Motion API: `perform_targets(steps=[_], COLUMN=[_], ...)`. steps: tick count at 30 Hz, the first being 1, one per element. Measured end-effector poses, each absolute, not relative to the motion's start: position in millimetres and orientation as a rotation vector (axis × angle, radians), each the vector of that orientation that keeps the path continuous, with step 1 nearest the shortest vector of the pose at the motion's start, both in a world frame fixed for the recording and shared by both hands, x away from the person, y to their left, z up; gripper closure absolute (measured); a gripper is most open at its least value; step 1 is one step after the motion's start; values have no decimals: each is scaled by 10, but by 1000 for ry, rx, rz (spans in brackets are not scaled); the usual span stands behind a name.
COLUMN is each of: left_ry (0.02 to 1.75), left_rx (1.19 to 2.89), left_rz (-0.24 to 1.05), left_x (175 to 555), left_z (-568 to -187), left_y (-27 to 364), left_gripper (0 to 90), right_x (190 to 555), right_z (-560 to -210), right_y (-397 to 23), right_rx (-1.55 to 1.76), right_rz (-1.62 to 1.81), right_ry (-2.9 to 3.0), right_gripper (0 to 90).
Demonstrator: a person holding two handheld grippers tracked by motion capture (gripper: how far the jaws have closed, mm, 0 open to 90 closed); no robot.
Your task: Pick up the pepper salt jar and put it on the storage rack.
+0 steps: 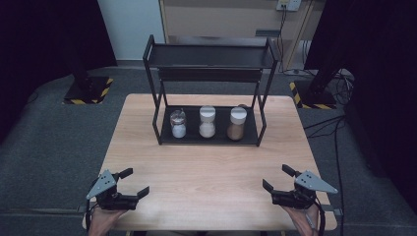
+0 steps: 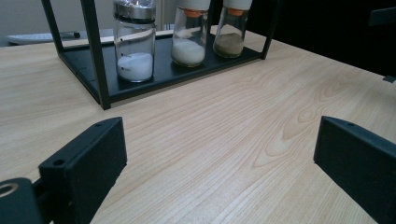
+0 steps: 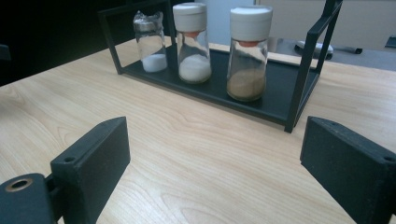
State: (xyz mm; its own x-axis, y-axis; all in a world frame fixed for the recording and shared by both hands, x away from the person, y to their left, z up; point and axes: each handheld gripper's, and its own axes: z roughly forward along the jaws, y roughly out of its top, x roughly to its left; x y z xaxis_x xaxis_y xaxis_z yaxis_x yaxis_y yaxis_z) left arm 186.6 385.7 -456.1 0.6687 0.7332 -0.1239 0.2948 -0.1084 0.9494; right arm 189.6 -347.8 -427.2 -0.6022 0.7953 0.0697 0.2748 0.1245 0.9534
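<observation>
With both my left gripper and right gripper spread empty, I'd approach the black metal two-tier rack squarely, clearing its posts.

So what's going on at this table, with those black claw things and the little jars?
A person sits at a wooden table holding a hand-held gripper in each hand. The left hand-held gripper and the right hand-held gripper both rest near the table's front edge, jaws open and holding nothing. Farther back stands a black two-tier rack. On its lower shelf, three jars stand in a row: a metal-capped jar with white powder, a white-lidded jar with white grains, and a white-lidded jar with brown powder. Nothing is being handled.
</observation>
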Motion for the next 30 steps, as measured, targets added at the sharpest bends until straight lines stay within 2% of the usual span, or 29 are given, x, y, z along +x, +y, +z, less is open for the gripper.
perform_targets(steps=[30], left_ry=[823], left_rx=[1693], left_rz=[453], left_x=[1882], left_z=[-4568], left_y=[3857], left_gripper=[16], right_x=[1937], right_z=[-4375], right_y=[-3511], right_rx=[1002], right_rz=[1498], right_ry=[1955], right_gripper=[82])
